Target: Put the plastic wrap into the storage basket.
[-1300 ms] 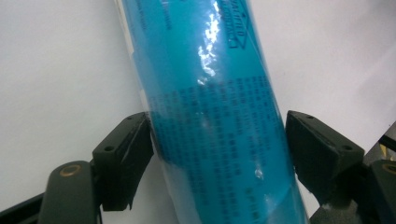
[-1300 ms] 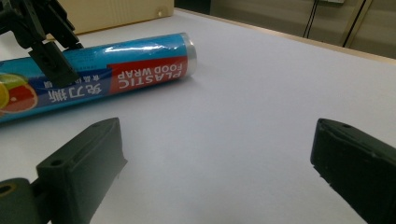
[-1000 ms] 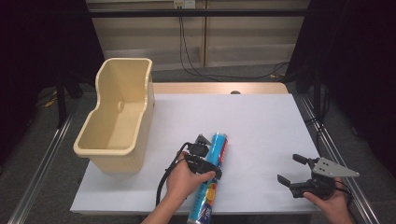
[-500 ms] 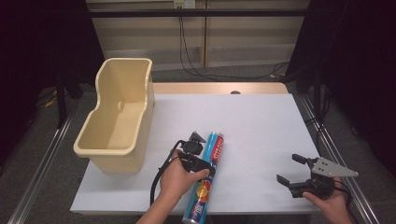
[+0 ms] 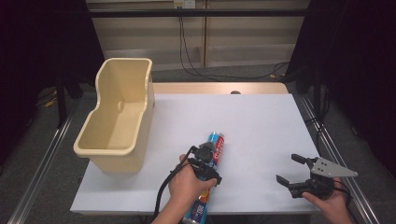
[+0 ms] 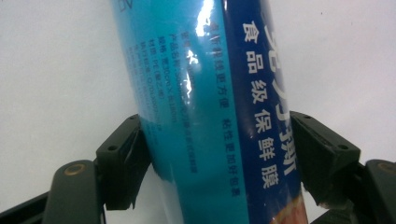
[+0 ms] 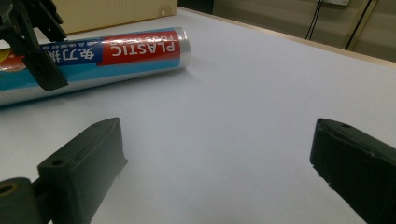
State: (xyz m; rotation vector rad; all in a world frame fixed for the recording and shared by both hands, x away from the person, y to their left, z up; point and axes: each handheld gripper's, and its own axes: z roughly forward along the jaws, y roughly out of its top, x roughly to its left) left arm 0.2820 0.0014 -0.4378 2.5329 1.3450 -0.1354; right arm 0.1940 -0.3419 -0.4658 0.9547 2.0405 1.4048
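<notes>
Blue cylindrical plastic-wrap roll (image 5: 208, 172) lies at lower centre of the white table (image 5: 261, 126), clamped between the pads of the left gripper (image 5: 205, 161), whose jaws have just been opening slightly. Right gripper (image 5: 293, 170), lower right, gapes empty.

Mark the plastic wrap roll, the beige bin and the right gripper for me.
plastic wrap roll (image 7: 140, 49): right gripper view, on its red label band.
beige bin (image 5: 145, 112): high view, on its right wall.
right gripper (image 5: 290, 169): high view, midway between its open fingertips.
</notes>
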